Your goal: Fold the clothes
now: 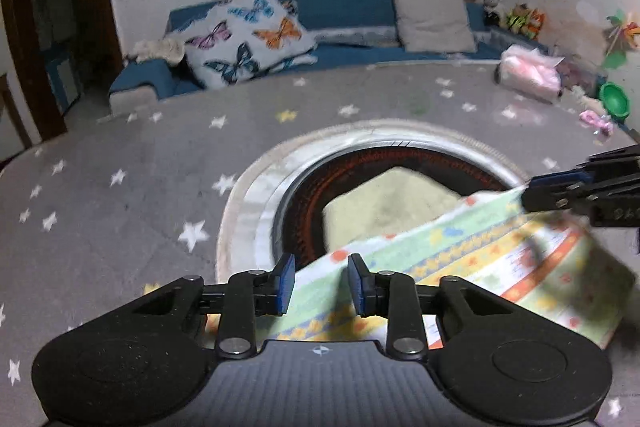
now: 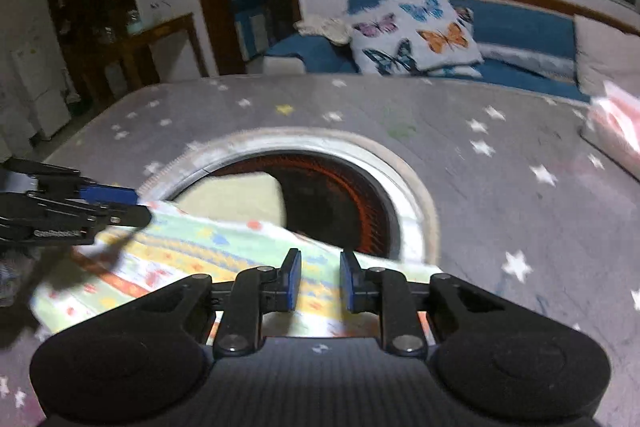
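A patterned cloth (image 1: pixel 480 259) with green, yellow and orange stripes hangs lifted over the grey star-printed table cover (image 1: pixel 120 155). It also shows in the right wrist view (image 2: pixel 192 251). My left gripper (image 1: pixel 321 285) has its jaws apart with the cloth's edge lying between them. My right gripper (image 2: pixel 320 281) also has its jaws apart over the cloth's other edge. In the left wrist view the right gripper (image 1: pixel 532 189) touches the cloth's corner. In the right wrist view the left gripper (image 2: pixel 138 205) touches the opposite corner. A pale yellow folded cloth (image 1: pixel 384 203) lies in the round opening.
A round heater opening (image 1: pixel 360 163) with a red glowing ring sits in the table's middle. A pink tissue pack (image 1: pixel 530 73) and a green bowl (image 1: pixel 616 99) stand at the far right. A blue sofa (image 1: pixel 340 7) with a butterfly cushion (image 1: pixel 244 35) lies behind.
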Demonstrator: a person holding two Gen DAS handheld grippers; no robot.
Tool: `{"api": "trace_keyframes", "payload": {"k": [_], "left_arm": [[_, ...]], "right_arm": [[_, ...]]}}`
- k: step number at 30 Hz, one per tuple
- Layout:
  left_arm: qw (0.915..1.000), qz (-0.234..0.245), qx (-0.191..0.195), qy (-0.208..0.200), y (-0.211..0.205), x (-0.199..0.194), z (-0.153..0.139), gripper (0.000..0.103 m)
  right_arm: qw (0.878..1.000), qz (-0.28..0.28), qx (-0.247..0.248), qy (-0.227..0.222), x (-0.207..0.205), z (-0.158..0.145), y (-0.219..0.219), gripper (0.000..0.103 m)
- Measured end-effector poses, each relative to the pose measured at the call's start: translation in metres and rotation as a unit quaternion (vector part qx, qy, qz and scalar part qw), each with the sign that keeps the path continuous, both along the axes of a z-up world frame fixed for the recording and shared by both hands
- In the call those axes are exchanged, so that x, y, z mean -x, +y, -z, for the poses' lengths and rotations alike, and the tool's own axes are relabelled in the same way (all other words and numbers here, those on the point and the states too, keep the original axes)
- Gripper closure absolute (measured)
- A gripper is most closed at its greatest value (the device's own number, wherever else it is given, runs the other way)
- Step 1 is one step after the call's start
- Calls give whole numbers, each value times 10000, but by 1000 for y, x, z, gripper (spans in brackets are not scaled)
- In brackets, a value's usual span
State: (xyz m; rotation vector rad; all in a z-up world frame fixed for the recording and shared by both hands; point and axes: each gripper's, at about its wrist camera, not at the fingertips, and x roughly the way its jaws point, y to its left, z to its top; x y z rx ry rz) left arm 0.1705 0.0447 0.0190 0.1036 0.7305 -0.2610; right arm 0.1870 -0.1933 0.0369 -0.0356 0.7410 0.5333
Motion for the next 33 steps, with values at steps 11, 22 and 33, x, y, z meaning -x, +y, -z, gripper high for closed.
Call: {"api": "trace_keyframes", "payload": {"k": [11, 22, 33], "left_arm": [[9997, 22, -6, 253, -11, -21, 16, 68], [9989, 221, -287, -312, -12, 60, 1, 68], [9971, 140, -402, -625, -11, 119, 16, 65]], "right_arm": [[9993, -330, 89, 183, -10, 10, 41, 83], [9965, -805, 190, -70, 43, -4, 47, 78], [9880, -1350, 583, -472, 109, 10, 75, 56]]}}
